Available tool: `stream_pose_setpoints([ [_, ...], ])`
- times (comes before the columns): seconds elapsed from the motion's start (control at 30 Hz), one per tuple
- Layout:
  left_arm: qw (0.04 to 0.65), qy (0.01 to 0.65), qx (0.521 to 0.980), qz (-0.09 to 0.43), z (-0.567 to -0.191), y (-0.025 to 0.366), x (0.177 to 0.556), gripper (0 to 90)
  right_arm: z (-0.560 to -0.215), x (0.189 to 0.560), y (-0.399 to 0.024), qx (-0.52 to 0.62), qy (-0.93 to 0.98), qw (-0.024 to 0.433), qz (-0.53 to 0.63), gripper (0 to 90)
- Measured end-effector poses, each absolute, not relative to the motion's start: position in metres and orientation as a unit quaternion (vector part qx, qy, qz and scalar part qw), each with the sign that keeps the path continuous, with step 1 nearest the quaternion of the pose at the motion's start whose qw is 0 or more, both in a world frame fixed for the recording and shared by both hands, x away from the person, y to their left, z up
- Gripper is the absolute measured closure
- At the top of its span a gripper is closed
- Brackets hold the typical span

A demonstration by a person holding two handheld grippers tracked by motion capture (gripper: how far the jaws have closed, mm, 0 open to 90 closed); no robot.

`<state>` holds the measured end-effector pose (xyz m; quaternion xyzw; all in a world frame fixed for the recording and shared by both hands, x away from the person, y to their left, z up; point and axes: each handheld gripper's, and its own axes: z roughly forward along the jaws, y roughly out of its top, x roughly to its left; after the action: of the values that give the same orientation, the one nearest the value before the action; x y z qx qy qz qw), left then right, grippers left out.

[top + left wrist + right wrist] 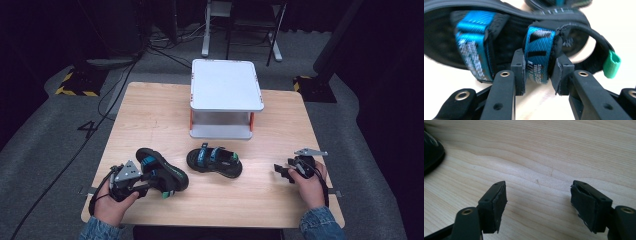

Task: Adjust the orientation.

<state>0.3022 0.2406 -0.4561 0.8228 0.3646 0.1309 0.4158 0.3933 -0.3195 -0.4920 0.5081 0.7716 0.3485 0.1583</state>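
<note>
The wooden table [150,115] carries a white two-level stand [226,85] at its far middle, well apart from both hands. In front of the stand, near the table's middle, a black sandal with blue straps [214,161] lies flat on its sole, between the two tools.

Nearer the person's left, a second black sandal [161,169] lies tipped on its side, touching the left tool [150,181]. In the left gripper view the tool's jaws stand on either side of the sandal's blue strap [537,53], the pads [520,72] pressing on it with the padded black edge squeezed against the right one. A green pull tab [612,64] hangs off the heel loop just beside the jaws. The left hand [116,200] grips the tool from the table's near edge, pointing it to the right and across at the sandal.

The right tool [281,171] sits low over bare wood at the right, jaws wide apart with nothing between them; the right hand [311,182] holds it aimed leftward, towards the middle sandal.
</note>
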Motion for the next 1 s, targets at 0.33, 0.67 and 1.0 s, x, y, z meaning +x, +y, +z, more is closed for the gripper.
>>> stream_pose_setpoints([
  [0.33, 0.409, 0.37, 0.821, 0.144, -0.452, 0.226, 0.341, 67.2, -0.491, 0.388, -0.315, 0.502, 0.772, 0.173, 0.348, 29.5],
  [0.67, 0.419, 0.374, 0.813, 0.155, -0.458, 0.206, 0.357, 55.9, -0.486, 0.376, -0.32, 0.494, 0.77, 0.198, 0.351, 29.7],
  [1.0, 0.48, 0.365, 0.778, 0.178, -0.429, 0.202, 0.332, 43.5, -0.485, 0.378, -0.32, 0.493, 0.769, 0.197, 0.356, 29.7],
])
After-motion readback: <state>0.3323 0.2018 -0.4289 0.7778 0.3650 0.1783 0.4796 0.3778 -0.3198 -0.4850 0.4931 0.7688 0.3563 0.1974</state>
